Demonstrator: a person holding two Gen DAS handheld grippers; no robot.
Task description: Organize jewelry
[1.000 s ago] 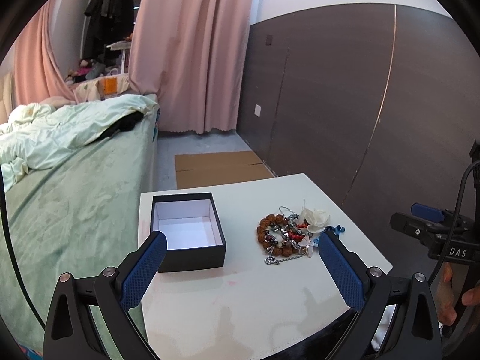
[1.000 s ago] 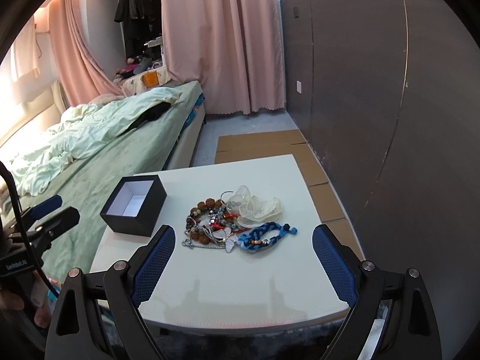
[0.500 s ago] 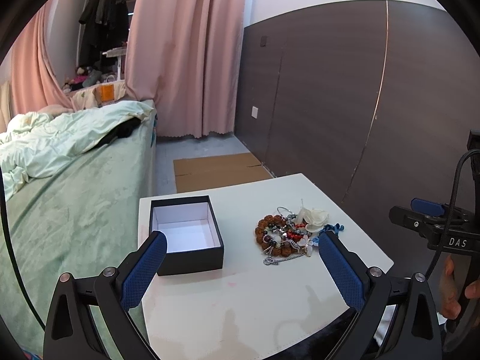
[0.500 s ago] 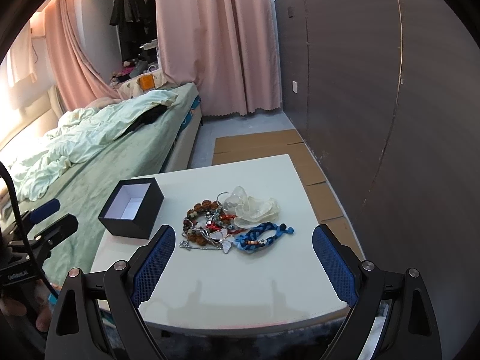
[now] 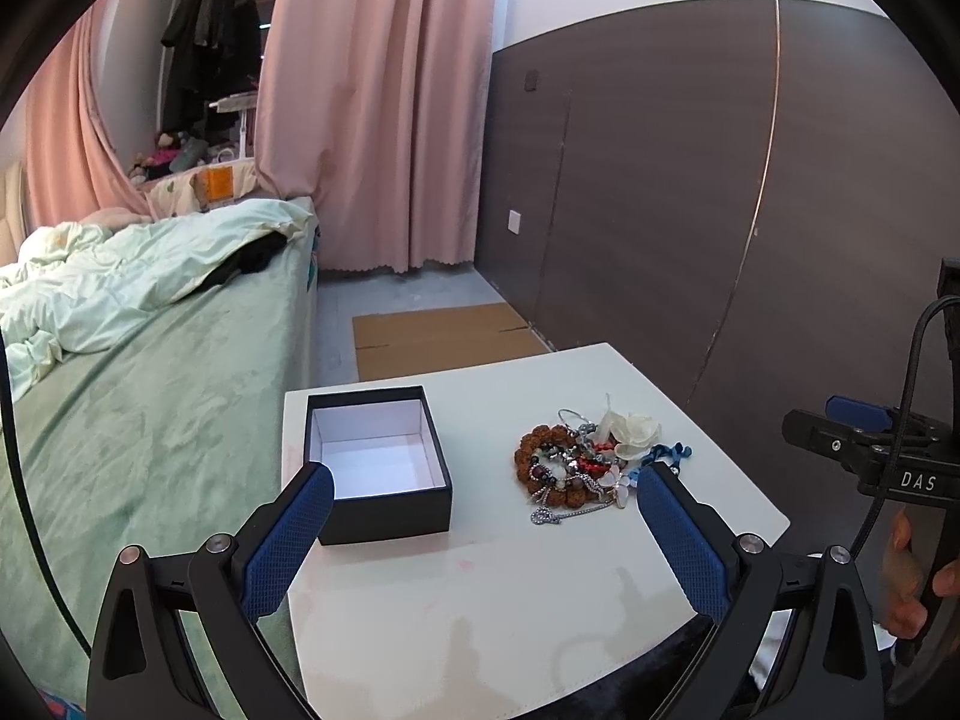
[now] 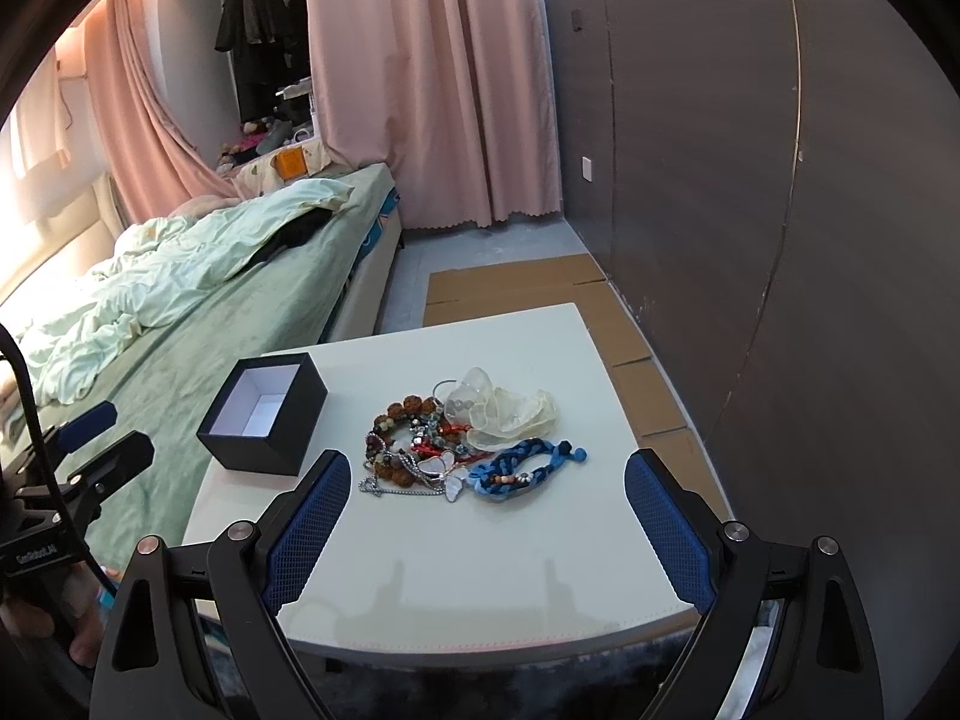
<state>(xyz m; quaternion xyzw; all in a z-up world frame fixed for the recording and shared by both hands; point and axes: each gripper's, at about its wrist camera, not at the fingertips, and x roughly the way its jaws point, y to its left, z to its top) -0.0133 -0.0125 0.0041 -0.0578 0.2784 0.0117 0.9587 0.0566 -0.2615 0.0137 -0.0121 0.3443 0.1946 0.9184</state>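
Bedroom setting: a white table (image 6: pixel 480 552) stands between a green bed (image 6: pixel 240 276) and a dark wall panel (image 6: pixel 780 210). An open black box (image 6: pixel 264 423) with a white inside sits on the table's left part. Just right of it, apart, lies a tangled jewelry pile (image 6: pixel 465 441). Left gripper (image 5: pixel 477 531) and right gripper (image 6: pixel 486 525) both hover above the near edge, fingers spread wide, holding nothing.
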